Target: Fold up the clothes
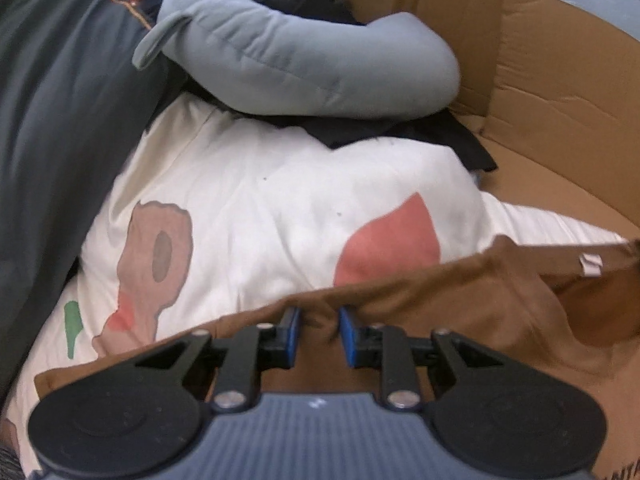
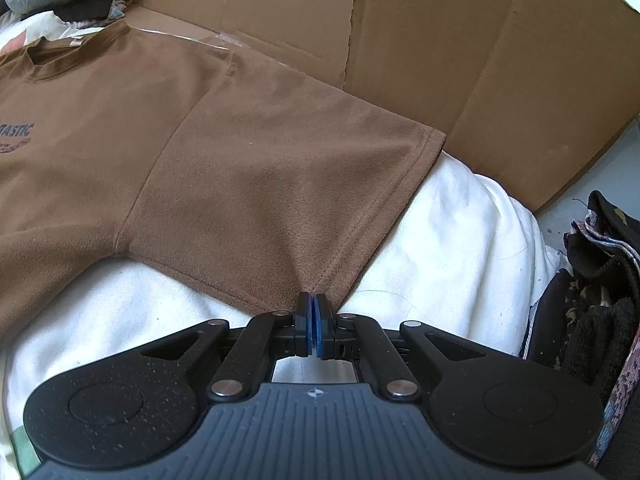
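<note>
A brown T-shirt point(image 2: 160, 120) with dark chest lettering lies flat on a white quilt point(image 2: 440, 240). Its sleeve point(image 2: 300, 180) spreads toward me. My right gripper point(image 2: 313, 308) is shut on the hem at the sleeve's corner. In the left wrist view the same brown T-shirt point(image 1: 460, 300) is bunched along its upper edge, with the white neck label point(image 1: 590, 264) at the right. My left gripper point(image 1: 319, 320) is shut on a pinched ridge of that brown cloth, which fills the gap between the blue pads.
The white quilt point(image 1: 260, 208) carries pink and green prints. A grey tube pillow point(image 1: 280, 52) and a black garment point(image 1: 400, 132) lie beyond it. Dark grey bedding point(image 1: 52, 120) lies left. Cardboard walls point(image 2: 440, 40) stand behind. Dark clothes point(image 2: 592, 280) are piled at the right.
</note>
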`<state>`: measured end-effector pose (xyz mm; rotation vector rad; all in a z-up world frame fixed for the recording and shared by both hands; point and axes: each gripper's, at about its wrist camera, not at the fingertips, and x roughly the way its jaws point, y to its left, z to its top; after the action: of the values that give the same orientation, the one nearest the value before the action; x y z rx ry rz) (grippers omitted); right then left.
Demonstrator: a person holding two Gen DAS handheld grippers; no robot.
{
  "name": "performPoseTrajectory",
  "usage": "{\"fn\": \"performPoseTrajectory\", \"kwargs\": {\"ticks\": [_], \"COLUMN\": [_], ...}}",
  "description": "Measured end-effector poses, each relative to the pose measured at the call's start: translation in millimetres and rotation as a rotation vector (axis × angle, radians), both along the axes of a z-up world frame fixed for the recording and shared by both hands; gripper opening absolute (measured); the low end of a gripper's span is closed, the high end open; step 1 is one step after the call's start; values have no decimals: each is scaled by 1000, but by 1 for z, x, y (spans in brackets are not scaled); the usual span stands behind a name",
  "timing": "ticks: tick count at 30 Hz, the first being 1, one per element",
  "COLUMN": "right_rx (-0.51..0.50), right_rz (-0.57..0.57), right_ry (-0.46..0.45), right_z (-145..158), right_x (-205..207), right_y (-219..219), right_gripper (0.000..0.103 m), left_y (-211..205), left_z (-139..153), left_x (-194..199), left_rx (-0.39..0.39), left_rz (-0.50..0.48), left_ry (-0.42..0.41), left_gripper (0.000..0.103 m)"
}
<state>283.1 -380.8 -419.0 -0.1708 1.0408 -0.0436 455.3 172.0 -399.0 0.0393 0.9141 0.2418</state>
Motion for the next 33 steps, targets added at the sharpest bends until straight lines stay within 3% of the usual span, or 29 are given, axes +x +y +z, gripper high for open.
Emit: {"fn": "performPoseTrajectory", "kwargs": {"ticks": [11, 14, 16, 19, 21, 26, 33], "right_rx": [65, 79, 87, 113, 134, 182, 271], "right_rz": [-56, -72, -71, -80, -76, -67, -93], "right_ry": [5, 14, 28, 30, 18, -22, -78], "right_z": [1, 2, 4, 13, 25, 63, 141], "right_x": [1, 2, 4, 4, 1, -7, -21], "right_y": [-8, -9, -10, -11, -9, -3, -2], "right_gripper": [7, 7, 7, 17, 39, 39, 42], "left_y": [4, 2, 5, 6, 3, 1, 7], "left_z": [8, 17, 25, 37, 46, 73, 135], "left_x": [14, 14, 9, -2, -11, -34, -88], "left_rx": [-10, 22, -11, -32, -20, -36, -155], "left_rz": [48, 69, 92, 100, 80, 73, 109], "left_ry": [33, 23, 15, 26, 29, 38, 59], "left_gripper": [26, 30, 32, 33, 35, 40, 43]}}
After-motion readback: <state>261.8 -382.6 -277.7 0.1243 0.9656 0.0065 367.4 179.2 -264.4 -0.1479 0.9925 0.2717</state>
